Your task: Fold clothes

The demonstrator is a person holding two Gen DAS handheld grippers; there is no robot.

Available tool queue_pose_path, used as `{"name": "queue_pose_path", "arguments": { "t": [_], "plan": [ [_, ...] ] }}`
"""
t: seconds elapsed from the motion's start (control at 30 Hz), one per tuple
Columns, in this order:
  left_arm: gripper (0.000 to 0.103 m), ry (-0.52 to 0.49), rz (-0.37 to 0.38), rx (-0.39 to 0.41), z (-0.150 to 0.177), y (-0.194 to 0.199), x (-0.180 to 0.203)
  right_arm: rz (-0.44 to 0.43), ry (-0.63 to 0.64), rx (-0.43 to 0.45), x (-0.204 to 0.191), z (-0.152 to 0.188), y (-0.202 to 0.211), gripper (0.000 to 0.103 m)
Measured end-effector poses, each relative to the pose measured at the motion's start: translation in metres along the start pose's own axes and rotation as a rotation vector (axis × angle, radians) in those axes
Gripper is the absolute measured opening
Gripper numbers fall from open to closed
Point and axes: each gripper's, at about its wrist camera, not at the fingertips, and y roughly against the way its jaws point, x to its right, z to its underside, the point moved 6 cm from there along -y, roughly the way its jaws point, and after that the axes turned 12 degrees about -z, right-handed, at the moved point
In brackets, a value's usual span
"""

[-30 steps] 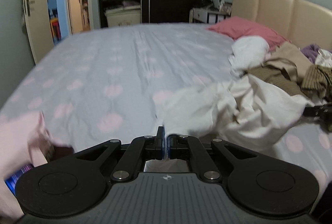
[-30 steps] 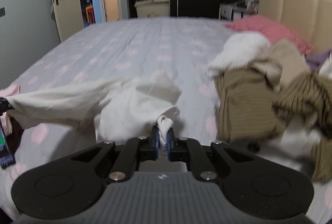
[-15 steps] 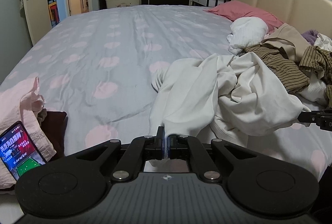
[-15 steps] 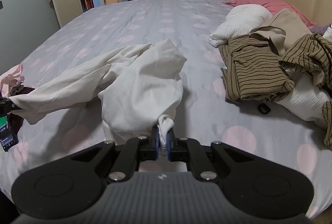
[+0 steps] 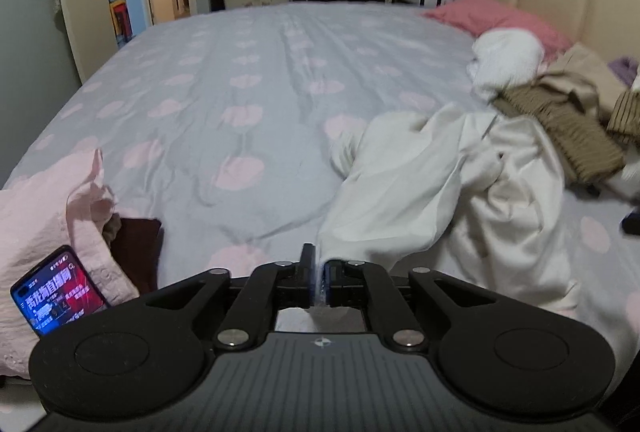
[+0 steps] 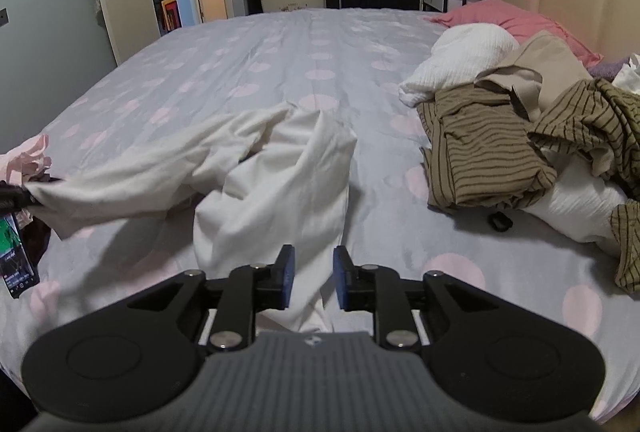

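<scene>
One cream garment (image 6: 276,188) lies crumpled on the dotted bedspread (image 6: 280,72), and its position relative to the two grippers decides what comes next. In the right wrist view it runs from the far left edge of the frame, through a heaped middle, down to the bottom centre. The long axis therefore goes roughly left to right across the near side of the bed.

The left gripper (image 5: 319,280) has its jaws pressed together on one end of the cloth, which rises from between them toward the right of that frame. That same pinched end shows at the far left of the right wrist view.

The right gripper (image 6: 313,278) has its jaws apart. A strip of the cream cloth lies directly between and below the blue pads (image 6: 287,282), reaching under the gripper body. Whether a pad touches the fabric cannot be told. That end of the garment is the right gripper's nearer one, straight ahead and low.

The garment is bunched, not flat and not folded. I judge the next move depends on the right gripper gripping a part of the cloth lying ahead of it, opposite the left one's hold.

At the right of the frame a pile of striped brown clothes (image 6: 492,152) lies well apart from the cream one. A phone (image 5: 56,296) rests at lower left of the left wrist view.
</scene>
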Motion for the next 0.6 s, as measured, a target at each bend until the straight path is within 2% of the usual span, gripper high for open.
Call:
{"name": "queue_pose_path", "arguments": {
  "t": [0.03,0.2,0.47,0.6],
  "plan": [
    [0.003,-0.009,-0.001,-0.004,0.002,0.0,0.001,-0.004,0.004,0.005,-0.001,-0.001,0.0,0.031],
    [0.004,-0.059,-0.004,-0.021,0.013,-0.001,0.008,-0.033,0.036,0.005,-0.011,-0.007,-0.008,0.032],
    [0.021,-0.284,-0.057,0.003,0.032,0.012,0.036,-0.067,0.061,0.005,-0.025,-0.015,-0.021,0.033],
    [0.023,-0.301,-0.03,0.006,0.035,0.015,0.046,-0.076,0.061,-0.002,-0.026,-0.014,-0.026,0.033]
  ]
}}
